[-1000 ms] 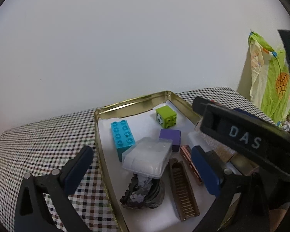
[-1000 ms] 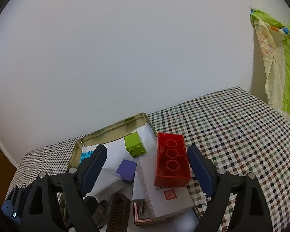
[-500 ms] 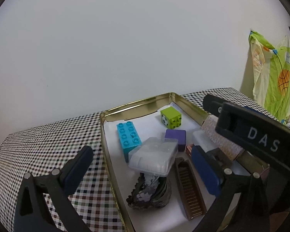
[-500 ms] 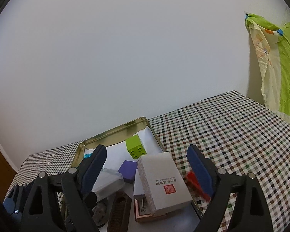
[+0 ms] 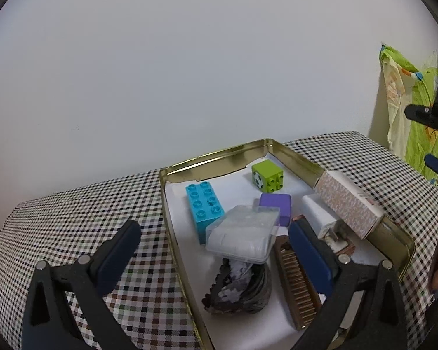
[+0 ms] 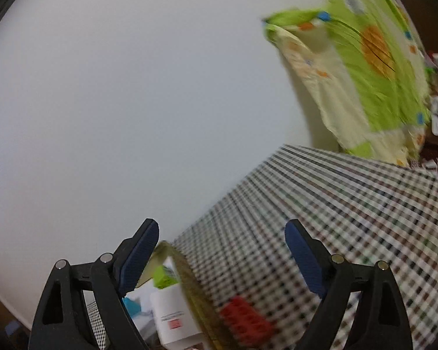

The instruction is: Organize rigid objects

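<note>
Since the earlier frames, the red brick [image 6: 246, 320] has left the right gripper [image 6: 222, 252] and lies on the checked tablecloth [image 6: 350, 218], just right of the gold tin tray [image 5: 303, 160]. Its jaws have just been opening; they stand wide with nothing between them, and the right view is tilted and blurred. The left gripper [image 5: 211, 250] hangs over the tray's near left rim, jaws wide and empty. Tray contents, counted in the left view: one blue brick [image 5: 204, 202], one green cube [image 5: 267, 175], one purple block [image 5: 276, 205], one clear plastic case [image 5: 243, 236], one brown comb [image 5: 296, 284], one dark hair claw [image 5: 238, 291], one white charger [image 5: 318, 214]. One patterned box [image 5: 347, 204] rests tilted on the right rim. One green patterned cloth [image 5: 408, 110] hangs far right.
</note>
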{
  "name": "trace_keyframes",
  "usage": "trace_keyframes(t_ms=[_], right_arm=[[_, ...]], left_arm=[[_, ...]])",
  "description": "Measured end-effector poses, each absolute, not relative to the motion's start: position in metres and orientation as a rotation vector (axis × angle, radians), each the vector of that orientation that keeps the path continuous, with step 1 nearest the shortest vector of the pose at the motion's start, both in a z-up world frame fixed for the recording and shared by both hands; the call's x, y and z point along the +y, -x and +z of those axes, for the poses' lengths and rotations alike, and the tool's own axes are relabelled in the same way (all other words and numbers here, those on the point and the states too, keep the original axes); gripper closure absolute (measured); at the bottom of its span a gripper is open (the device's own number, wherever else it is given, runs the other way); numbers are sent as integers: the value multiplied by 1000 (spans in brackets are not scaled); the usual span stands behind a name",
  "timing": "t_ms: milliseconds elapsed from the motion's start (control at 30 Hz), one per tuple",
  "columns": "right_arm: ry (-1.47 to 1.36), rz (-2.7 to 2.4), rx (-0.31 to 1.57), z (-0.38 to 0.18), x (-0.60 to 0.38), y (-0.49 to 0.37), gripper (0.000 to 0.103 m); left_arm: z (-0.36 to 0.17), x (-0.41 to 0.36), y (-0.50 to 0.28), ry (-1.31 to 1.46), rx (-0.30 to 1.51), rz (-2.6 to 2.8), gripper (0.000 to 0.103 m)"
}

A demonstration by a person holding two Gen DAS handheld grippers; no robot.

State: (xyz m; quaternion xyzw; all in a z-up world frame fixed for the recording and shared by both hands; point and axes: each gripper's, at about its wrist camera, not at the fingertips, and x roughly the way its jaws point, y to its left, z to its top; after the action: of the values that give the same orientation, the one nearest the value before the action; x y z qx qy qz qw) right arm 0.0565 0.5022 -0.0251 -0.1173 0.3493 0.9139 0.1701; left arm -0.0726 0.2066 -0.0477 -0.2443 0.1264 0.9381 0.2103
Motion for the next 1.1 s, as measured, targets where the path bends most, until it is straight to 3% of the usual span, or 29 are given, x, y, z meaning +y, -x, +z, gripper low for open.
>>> trace_keyframes(t_ms=[167, 300, 467, 600, 700, 800, 900, 1100], right_arm=[[382, 2613, 967, -26, 513, -53, 13], [572, 2587, 633, -31, 503, -42, 13], [689, 2702, 532, -42, 492, -30, 24], [848, 2581, 224, -58, 472, -7, 24], [922, 2693, 320, -60, 468, -3, 24], [906, 2798, 236, -55, 449, -6, 24], [915, 2994, 292, -46, 434, -13, 24], [793, 2814, 342, -47, 477, -40, 24]], left_arm=[[-48, 207, 71, 667, 356, 2612, 1], [-48, 207, 74, 679, 353, 2609, 1], [-48, 208, 76, 693, 333, 2608, 1], [-49, 205, 80, 720, 304, 2611, 1], [-49, 203, 82, 734, 288, 2608, 1], [-49, 202, 84, 738, 288, 2615, 1], [-49, 201, 84, 741, 280, 2617, 1], [-50, 202, 83, 732, 287, 2616, 1]])
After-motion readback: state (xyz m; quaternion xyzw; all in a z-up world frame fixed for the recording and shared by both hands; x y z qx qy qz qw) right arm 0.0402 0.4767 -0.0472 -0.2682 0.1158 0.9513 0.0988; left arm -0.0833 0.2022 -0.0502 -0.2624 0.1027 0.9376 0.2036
